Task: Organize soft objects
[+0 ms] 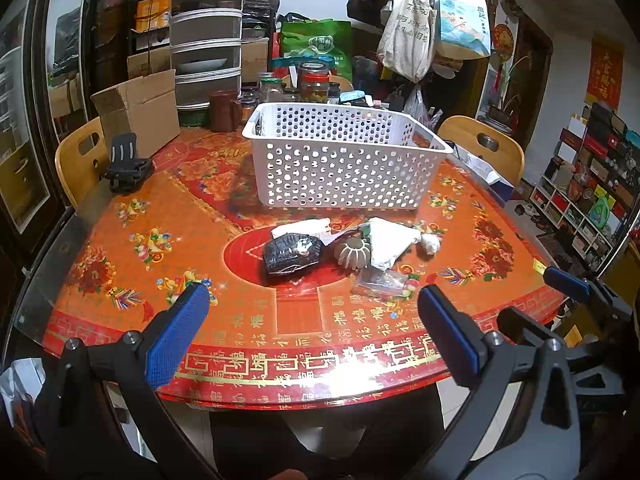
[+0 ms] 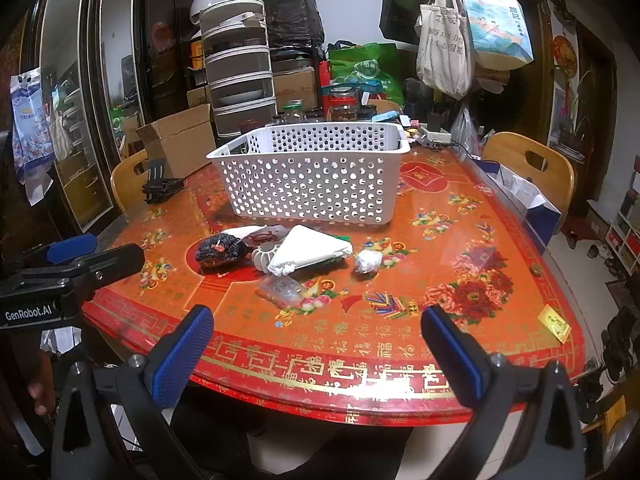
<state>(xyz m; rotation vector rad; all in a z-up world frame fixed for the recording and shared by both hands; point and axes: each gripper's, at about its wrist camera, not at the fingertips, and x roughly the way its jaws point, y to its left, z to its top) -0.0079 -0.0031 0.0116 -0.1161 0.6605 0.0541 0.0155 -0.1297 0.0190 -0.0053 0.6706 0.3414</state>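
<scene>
A white perforated basket [image 1: 340, 160] [image 2: 312, 176] stands on the red patterned table [image 1: 160, 240] [image 2: 460, 240]. In front of it lie a black wrapped bundle [image 1: 292, 255] [image 2: 219, 251], a ribbed grey round piece [image 1: 354, 254] [image 2: 264, 256], a white triangular cloth packet [image 1: 390, 240] [image 2: 308, 248], a small white wad [image 1: 429, 243] [image 2: 369, 261] and a clear plastic bag [image 1: 378, 280] [image 2: 282, 290]. My left gripper [image 1: 312, 316] is open and empty, short of the pile near the table's front edge. My right gripper [image 2: 316, 336] is open and empty, also at the front edge.
A cardboard box [image 1: 140, 116] [image 2: 180, 140] and a black holder [image 1: 128, 164] [image 2: 160, 184] sit at the back left. Jars [image 1: 316, 82] and stacked drawers [image 1: 206, 36] stand behind the basket. Wooden chairs [image 1: 484, 148] [image 2: 532, 168] flank the table. A yellow tag [image 2: 555, 323] lies front right.
</scene>
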